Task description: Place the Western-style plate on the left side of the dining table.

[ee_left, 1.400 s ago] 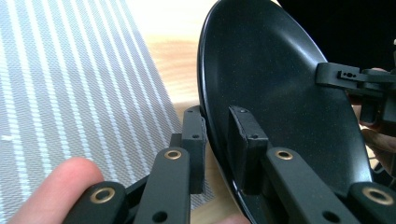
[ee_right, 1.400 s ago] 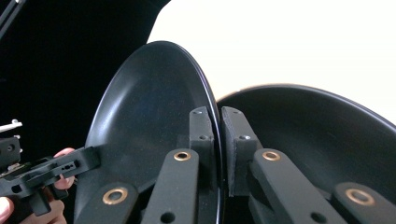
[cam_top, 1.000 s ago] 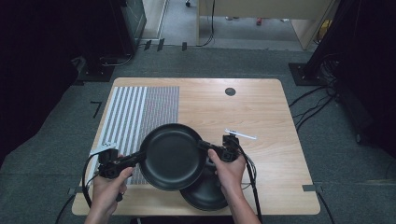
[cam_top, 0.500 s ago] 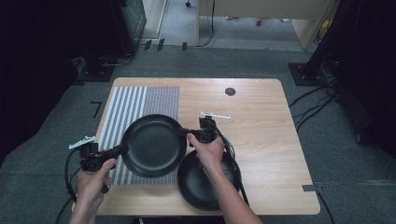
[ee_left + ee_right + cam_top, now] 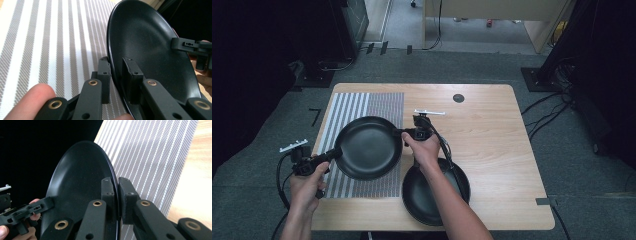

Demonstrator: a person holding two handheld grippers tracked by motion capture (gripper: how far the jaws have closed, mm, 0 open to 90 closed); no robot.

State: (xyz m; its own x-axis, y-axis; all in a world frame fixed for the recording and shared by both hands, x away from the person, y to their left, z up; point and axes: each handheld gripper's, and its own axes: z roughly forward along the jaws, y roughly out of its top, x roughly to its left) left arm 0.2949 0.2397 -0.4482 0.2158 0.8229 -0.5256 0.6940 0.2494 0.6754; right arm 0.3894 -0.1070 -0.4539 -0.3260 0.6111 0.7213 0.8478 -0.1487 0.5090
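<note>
Two grippers are holding one black pan [image 5: 368,147] between them in the high view: the left gripper [image 5: 301,162] is reaching in from beyond the desk's [image 5: 492,130] left edge, and the right gripper [image 5: 412,134] is biting the opposite rim. That pan is hanging over the striped mat [image 5: 362,102], while a second pan [image 5: 424,200] is lying on the bare wood near the front edge, partly under the person's right forearm. In the left gripper view, the left gripper [image 5: 115,75] is straddling the pan's [image 5: 150,50] rim, one jaw outside and one inside; a sliver of gap is showing, so I cannot tell whether they are clamped or merely bracketing it. The mat [image 5: 50,45] is lying beneath, and the other gripper is showing at the far rim. In the right gripper view, the right gripper [image 5: 117,195] is pinching the rim of the pan [image 5: 80,185] tightly, jaws nearly meeting. The step in hand is probably a two-handed carry of the pan over the mat; the next move likely calls for lowering both ends level before either side is releasing.
</note>
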